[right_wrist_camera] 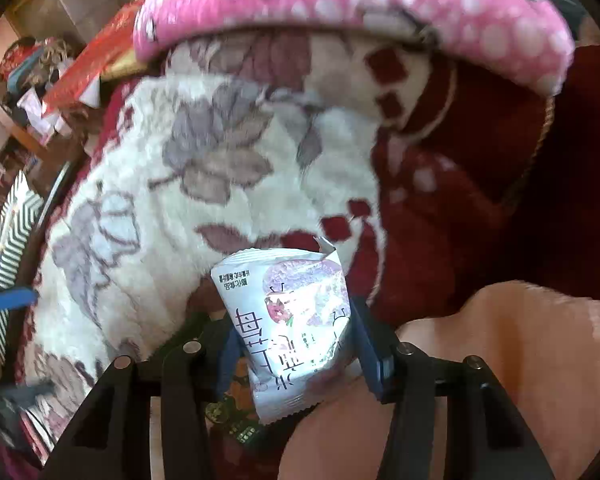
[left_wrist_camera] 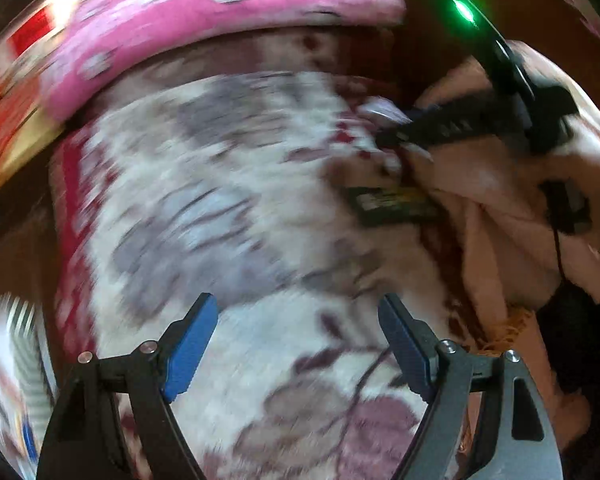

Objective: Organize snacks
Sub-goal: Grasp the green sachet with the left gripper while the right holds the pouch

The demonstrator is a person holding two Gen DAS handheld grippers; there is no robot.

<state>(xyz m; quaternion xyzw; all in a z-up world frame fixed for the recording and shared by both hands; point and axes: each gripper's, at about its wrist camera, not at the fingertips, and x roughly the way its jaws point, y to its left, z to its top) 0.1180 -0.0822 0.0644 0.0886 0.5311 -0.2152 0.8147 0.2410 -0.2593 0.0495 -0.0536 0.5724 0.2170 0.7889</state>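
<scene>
One crinkly white snack packet [right_wrist_camera: 296, 320], printed with a purple picture and dark characters, stood pinched between the blue pads of the right gripper [right_wrist_camera: 294, 332], just above a fleecy cream blanket [right_wrist_camera: 204, 200] patterned with grey-mauve flowers and a dark red border. A plush pink cushion [right_wrist_camera: 380, 4] with white dots curved over the blanket's far edge. Only the left wrist view, heavily blurred, showed a second flat packet [left_wrist_camera: 392, 206], dark with yellow print, lying on the blanket beside peach fleece fabric [left_wrist_camera: 500, 216]. The left gripper [left_wrist_camera: 298, 340] hung spread above the blanket, nothing between its two blue-padded fingers
</scene>
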